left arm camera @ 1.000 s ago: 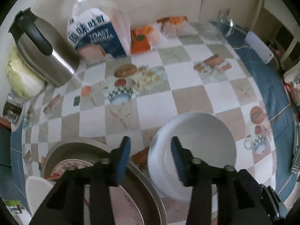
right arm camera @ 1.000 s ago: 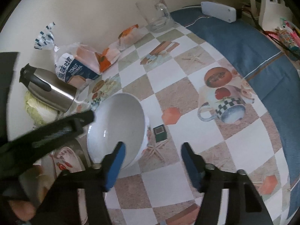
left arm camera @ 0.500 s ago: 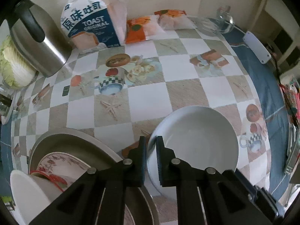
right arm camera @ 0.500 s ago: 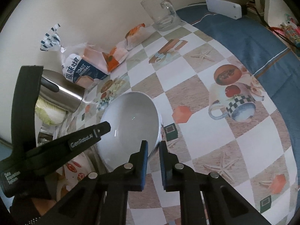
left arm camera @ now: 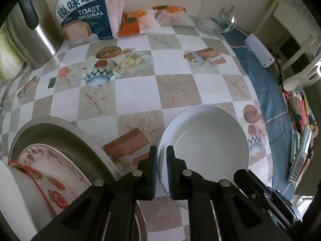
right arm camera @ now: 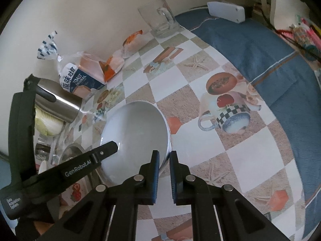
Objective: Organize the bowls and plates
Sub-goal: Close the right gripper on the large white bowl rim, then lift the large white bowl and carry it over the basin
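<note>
White porcelain is now clamped at two points. In the left wrist view, the left gripper [left arm camera: 161, 167], whose jaws stood wide a second ago, is closed on the near-left rim of the white bowl [left arm camera: 204, 140], beside the steel basin [left arm camera: 60, 134]. In the right wrist view, the right gripper [right arm camera: 164, 170], likewise closed since then, is pinched on the bowl's opposite rim above the checked tablecloth [right arm camera: 200, 92]. A two-handed lift appears ready.

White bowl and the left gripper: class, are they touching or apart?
Touching. In the left wrist view, the left gripper has its fingers closed on the near rim of the white bowl, one either side.
</note>
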The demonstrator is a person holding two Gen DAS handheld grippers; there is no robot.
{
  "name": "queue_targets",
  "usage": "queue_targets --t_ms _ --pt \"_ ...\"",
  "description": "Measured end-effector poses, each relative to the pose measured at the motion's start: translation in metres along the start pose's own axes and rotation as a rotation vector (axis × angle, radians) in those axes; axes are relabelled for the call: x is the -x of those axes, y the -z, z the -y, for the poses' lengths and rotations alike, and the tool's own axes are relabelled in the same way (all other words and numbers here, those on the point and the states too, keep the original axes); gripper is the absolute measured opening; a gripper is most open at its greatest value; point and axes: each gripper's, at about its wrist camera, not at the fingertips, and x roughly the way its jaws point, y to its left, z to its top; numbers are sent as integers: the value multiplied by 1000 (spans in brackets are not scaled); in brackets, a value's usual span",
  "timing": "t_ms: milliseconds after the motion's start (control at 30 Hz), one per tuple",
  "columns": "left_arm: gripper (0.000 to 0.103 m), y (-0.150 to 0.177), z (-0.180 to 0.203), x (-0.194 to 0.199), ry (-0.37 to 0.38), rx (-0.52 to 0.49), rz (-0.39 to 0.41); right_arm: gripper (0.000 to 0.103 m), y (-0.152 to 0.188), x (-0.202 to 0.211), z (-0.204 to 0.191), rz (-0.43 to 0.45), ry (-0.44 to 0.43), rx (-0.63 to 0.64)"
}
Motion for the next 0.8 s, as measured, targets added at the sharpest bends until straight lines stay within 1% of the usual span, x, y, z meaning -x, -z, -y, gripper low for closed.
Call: queue_targets --t_ms 233,400,500,667,800 --pt "9 0 8 25 0 -41 58 11 0 7 2 15 3 7" --pt "9 1 5 45 12 -39 91 11 -2 26 -7 62 2 38" --pt "9 3 1 58 20 -32 114 11 -3 37 -12 84 -13 45" --pt "9 9 -10 82 35 -16 155 11 -2 54 -26 119 -32 77" --pt "9 14 -22 102 36 1 194 11 1 69 -47 151 -30 129"
